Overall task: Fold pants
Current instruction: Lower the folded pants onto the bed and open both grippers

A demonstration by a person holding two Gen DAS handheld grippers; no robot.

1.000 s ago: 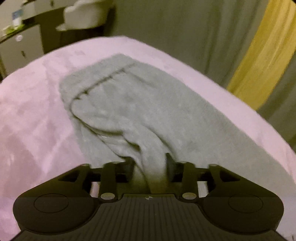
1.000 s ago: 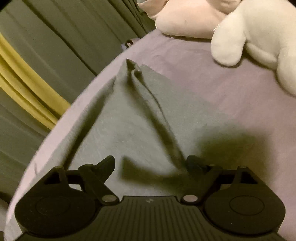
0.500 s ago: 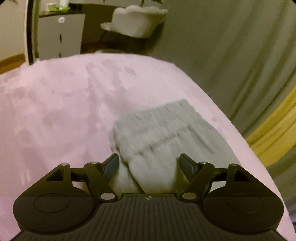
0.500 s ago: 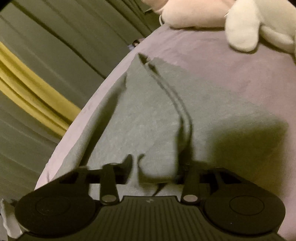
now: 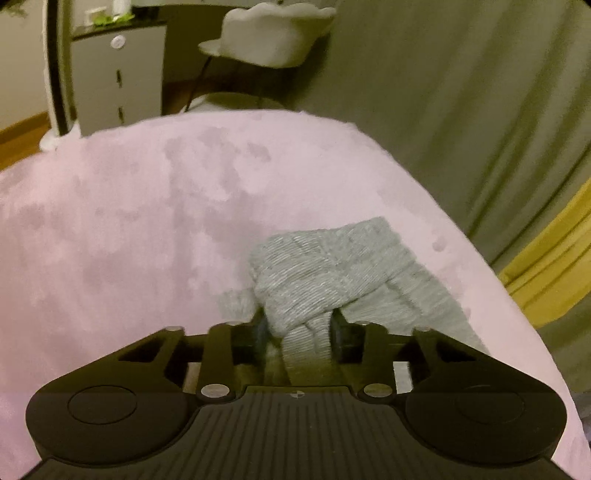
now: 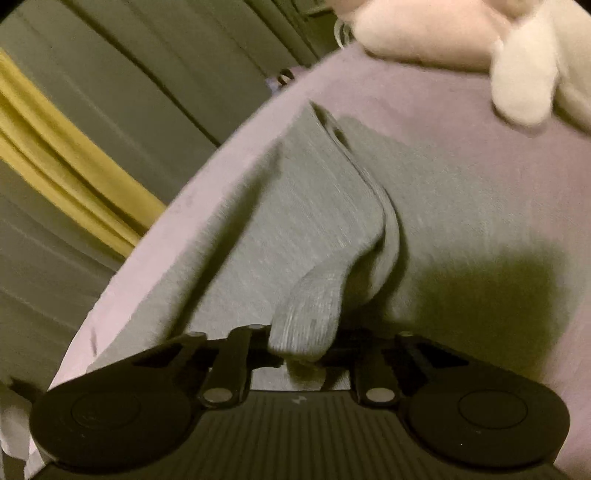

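Grey pants (image 6: pixel 295 206) lie spread on the pink bed cover (image 5: pixel 147 240), near the bed's curtain-side edge. In the left wrist view their ribbed end (image 5: pixel 332 266) is bunched up, and a strip of it runs down between the jaws of my left gripper (image 5: pixel 297 328). Those jaws are closing and the pads pinch the strip. In the right wrist view a raised fold (image 6: pixel 314 306) of the pants sits in my right gripper (image 6: pixel 303 350). Its jaws are closing tight on that fold and pull it up off the bed. A dark shadow lies on the cloth to the right.
Grey-green curtains (image 5: pixel 461 110) with a yellow band (image 5: pixel 546 280) hang close beyond the bed edge. A white chair (image 5: pixel 273 33) and a cabinet (image 5: pixel 118 85) stand past the foot of the bed. Pale plush toys (image 6: pixel 480 33) lie at the far end.
My left gripper let go, slid along to the ribbed end of the pants and closed on it. My right gripper went from wide open to pinching a fold and lifting it slightly.
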